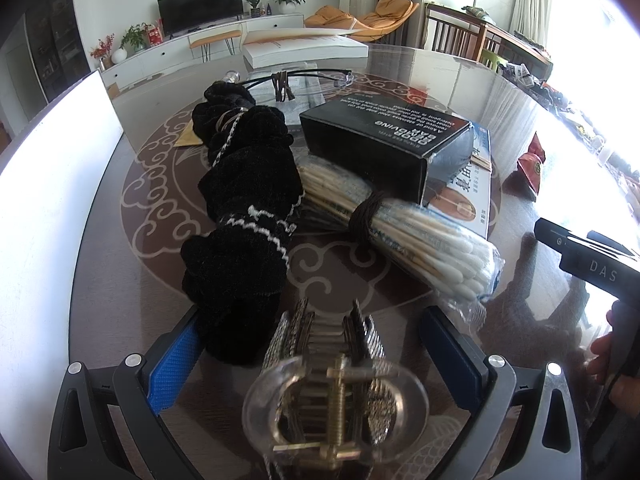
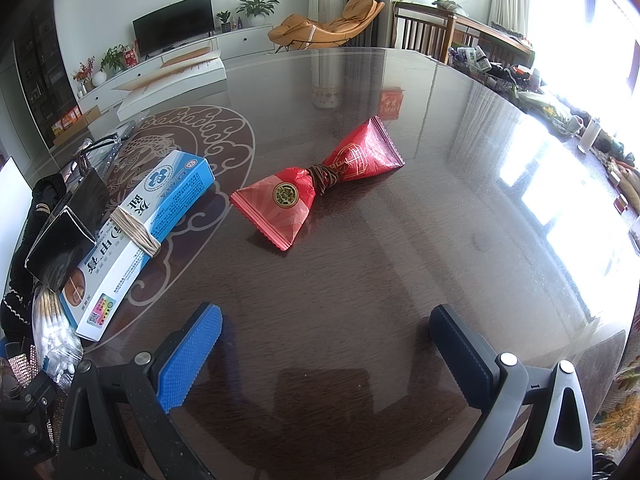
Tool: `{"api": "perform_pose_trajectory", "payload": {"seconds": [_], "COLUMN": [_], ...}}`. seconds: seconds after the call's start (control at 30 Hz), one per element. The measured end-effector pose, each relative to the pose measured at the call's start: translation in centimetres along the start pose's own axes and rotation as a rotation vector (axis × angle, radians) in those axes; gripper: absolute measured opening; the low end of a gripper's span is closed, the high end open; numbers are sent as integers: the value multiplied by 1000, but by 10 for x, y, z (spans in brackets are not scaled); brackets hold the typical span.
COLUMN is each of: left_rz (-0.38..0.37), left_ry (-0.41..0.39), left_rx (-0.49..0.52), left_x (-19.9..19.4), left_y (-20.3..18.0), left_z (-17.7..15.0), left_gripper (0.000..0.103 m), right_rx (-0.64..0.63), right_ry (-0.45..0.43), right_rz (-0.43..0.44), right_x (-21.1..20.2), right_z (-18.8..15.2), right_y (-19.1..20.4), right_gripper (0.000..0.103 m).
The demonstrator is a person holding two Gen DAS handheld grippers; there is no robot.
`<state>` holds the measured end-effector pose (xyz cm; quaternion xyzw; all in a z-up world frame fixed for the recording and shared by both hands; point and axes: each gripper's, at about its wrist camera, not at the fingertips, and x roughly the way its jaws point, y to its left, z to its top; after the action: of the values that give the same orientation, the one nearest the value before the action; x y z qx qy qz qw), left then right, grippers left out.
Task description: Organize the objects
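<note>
Hair claw (image 1: 336, 376): 1 | swab bundle (image 1: 400, 232): 1 | boxes: 2

My right gripper (image 2: 326, 344), jaws apart, over the table (image 2: 400, 240): red packet (image 2: 316, 188) ahead; blue box (image 2: 148, 236) left.

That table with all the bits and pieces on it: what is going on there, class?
A person is sorting small household items on a dark glossy table, with a claw in each hand. The left claw is open around a sparkly hair clip, close to a black knitted bundle, a tied pack of cotton swabs and a black box resting on a blue and white box. The right claw is open and empty, facing a red packet cinched in the middle.
</note>
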<state>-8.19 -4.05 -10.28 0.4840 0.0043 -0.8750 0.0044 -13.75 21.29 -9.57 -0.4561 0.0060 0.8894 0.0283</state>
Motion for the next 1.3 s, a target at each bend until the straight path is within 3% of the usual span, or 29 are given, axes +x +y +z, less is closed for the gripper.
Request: {"api": "perform_pose_trajectory", "payload": {"seconds": [0.2, 0.33, 0.43, 0.53, 0.67, 0.73, 0.87, 1.0, 1.3], "left_rz": [-165, -160, -146, -68, -36, -50, -37, 9, 15], "left_ry": [-9, -39, 21, 27, 12, 22, 19, -15, -24], "left_rx": [-156, -195, -118, -46, -66, -75, -49, -15, -8], "left_x": [-41, -50, -43, -38, -27, -21, -16, -21, -39], "left_y": [39, 49, 29, 8, 5, 5, 0, -4, 4], "left_z": [-28, -10, -3, -9, -10, -11, -15, -18, -48], "left_gripper": [103, 103, 103, 103, 103, 91, 83, 56, 56], "right_rx": [0, 0, 0, 0, 0, 0, 0, 0, 0], "right_ry": [0, 0, 0, 0, 0, 0, 0, 0, 0], "right_rz": [0, 0, 0, 0, 0, 0, 0, 0, 0], "right_x": [0, 0, 0, 0, 0, 0, 0, 0, 0], "right_z": [0, 0, 0, 0, 0, 0, 0, 0, 0], "right_y": [0, 0, 0, 0, 0, 0, 0, 0, 0], "right_gripper": [103, 103, 103, 103, 103, 103, 103, 103, 103]}}
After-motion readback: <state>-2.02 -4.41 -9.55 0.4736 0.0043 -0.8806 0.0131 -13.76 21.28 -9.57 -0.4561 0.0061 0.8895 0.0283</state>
